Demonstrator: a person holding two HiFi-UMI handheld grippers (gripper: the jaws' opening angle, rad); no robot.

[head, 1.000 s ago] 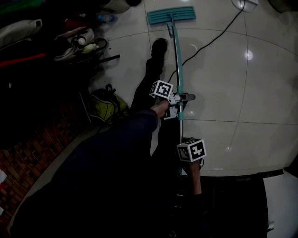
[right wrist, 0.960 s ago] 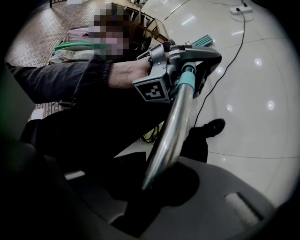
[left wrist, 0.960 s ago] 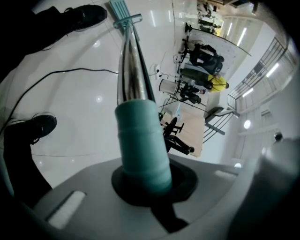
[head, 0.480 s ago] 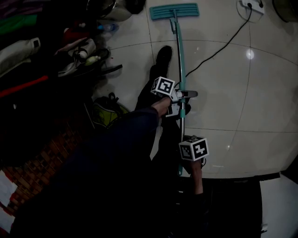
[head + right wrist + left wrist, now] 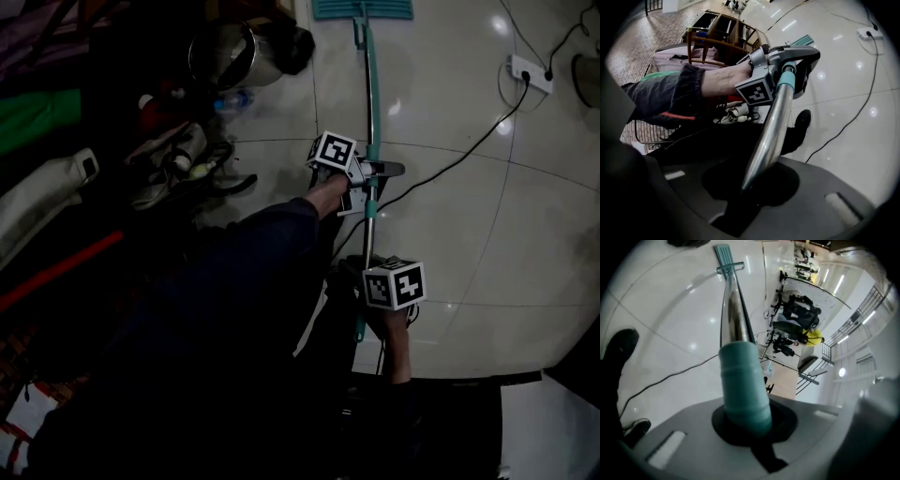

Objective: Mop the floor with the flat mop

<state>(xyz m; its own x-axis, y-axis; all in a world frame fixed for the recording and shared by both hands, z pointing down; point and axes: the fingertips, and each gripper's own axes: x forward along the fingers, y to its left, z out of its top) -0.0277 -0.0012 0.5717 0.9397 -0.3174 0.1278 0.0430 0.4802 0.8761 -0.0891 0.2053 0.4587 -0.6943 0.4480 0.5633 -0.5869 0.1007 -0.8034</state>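
**Handle Axis: Near to Far**

The jaws of my left gripper (image 5: 372,174) and right gripper (image 5: 367,281) are clamped on the mop handle (image 5: 368,94). The handle runs straight away from me. The mop head (image 5: 362,9) rests on the floor (image 5: 459,234) at the far end, nearest my left gripper.

- The mop head (image 5: 362,9) lies on the floor (image 5: 525,234) at the far edge, and its handle (image 5: 370,103) runs from it toward the near side.
- The left gripper (image 5: 372,175) is closed round the handle about midway.
- The right gripper (image 5: 751,182) is closed round the handle nearer, close to its near end.
- A power strip (image 5: 531,73) lies at the far right, and its cable (image 5: 466,148) crosses the floor toward the handle.
- A pot (image 5: 230,54) stands at the far left of the handle, with a heap of clutter (image 5: 178,159) just nearer on the left.
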